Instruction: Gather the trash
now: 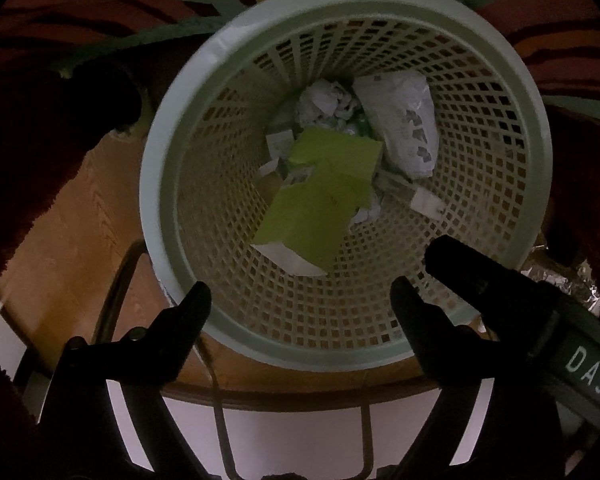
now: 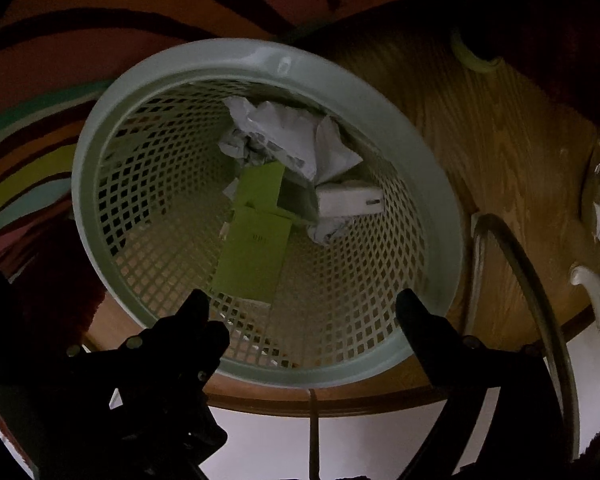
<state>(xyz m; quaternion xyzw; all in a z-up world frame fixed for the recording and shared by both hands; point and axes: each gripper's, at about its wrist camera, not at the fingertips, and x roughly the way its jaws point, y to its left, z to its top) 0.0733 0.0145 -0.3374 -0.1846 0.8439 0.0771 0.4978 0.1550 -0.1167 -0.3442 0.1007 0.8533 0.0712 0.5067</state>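
"DAS" label [image 1: 588,372] beside right gripper [image 2: 302,312]

A striped rug [image 1: 560,36] lies beyond the fingers, a wooden floor [image 2: 500,140] below, a white spout [image 2: 592,292] rightward.

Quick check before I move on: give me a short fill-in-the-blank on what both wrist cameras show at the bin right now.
1. The basket stands on a ____ floor.
2. The biggest piece of trash inside is a flat ____ carton.
3. The left gripper and right gripper both hang over the basket with jaws ____.
4. The basket's wall is a grid of small ____.

Missing words: wooden; green; open; holes
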